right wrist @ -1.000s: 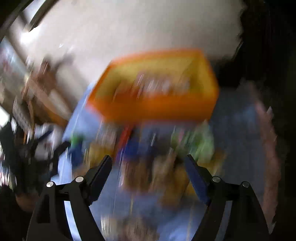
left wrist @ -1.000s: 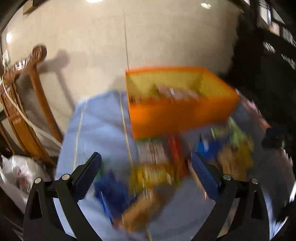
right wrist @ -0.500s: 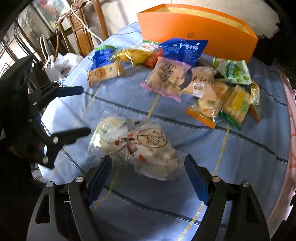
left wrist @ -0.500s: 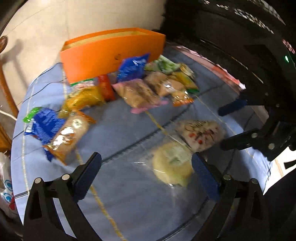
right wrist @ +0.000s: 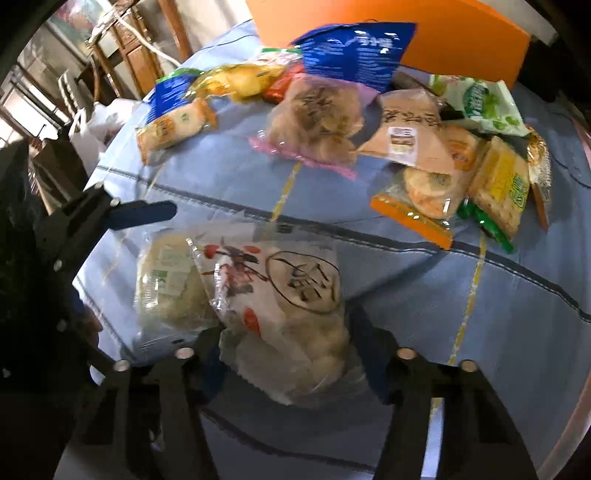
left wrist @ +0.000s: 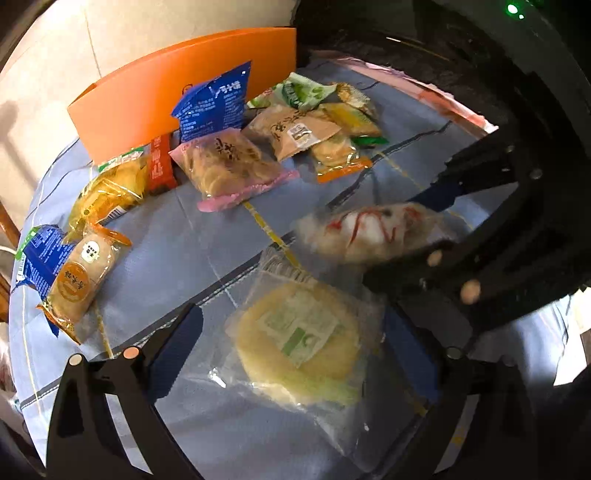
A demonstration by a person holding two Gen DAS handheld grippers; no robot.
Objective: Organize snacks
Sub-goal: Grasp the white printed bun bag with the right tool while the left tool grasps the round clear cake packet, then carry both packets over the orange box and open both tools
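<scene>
Snack bag (right wrist: 291, 317) sits between the right gripper (right wrist: 291, 365) fingers, which have just been closing around it.

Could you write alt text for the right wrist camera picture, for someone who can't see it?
Black right tongs have just been closing around a clear bag of pale round cakes printed with red flowers on a blue tablecloth. Beyond lie assorted snack packets and an orange box.
</scene>
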